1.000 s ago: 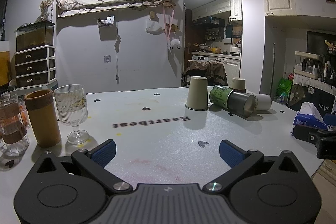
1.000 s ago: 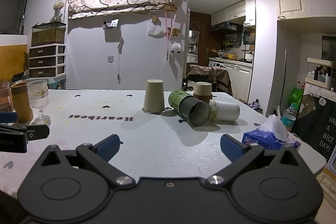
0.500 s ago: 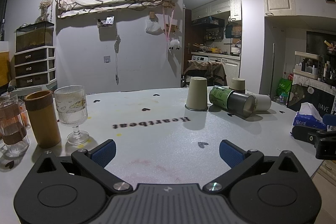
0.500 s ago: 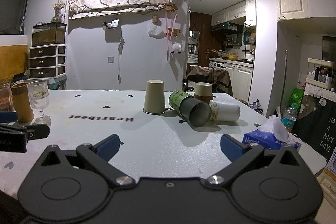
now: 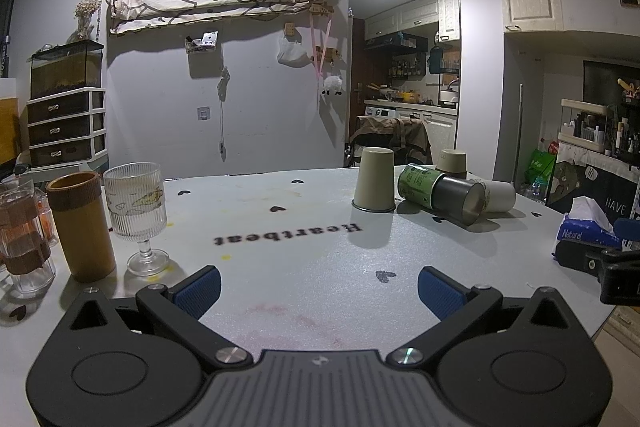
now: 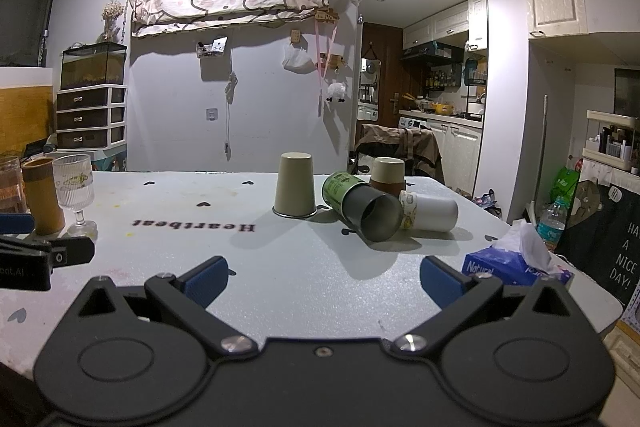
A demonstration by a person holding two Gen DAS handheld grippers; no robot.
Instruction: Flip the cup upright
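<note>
A beige cup (image 5: 374, 180) stands upside down on the white table (image 5: 304, 267); it also shows in the right wrist view (image 6: 294, 185). Right of it a green and dark cup (image 5: 440, 193) lies on its side, open mouth toward me (image 6: 366, 205). A white cup (image 6: 430, 210) lies on its side beside it, and a beige and brown cup (image 6: 387, 171) stands upside down behind. My left gripper (image 5: 318, 291) is open and empty, low over the near table. My right gripper (image 6: 324, 283) is open and empty too.
At the left stand a ribbed wine glass (image 5: 138, 215), a tan cylinder cup (image 5: 80, 225) and a glass jar (image 5: 22, 235). A blue tissue box (image 6: 516, 263) sits near the table's right edge. The other gripper shows at each view's side (image 6: 36, 259).
</note>
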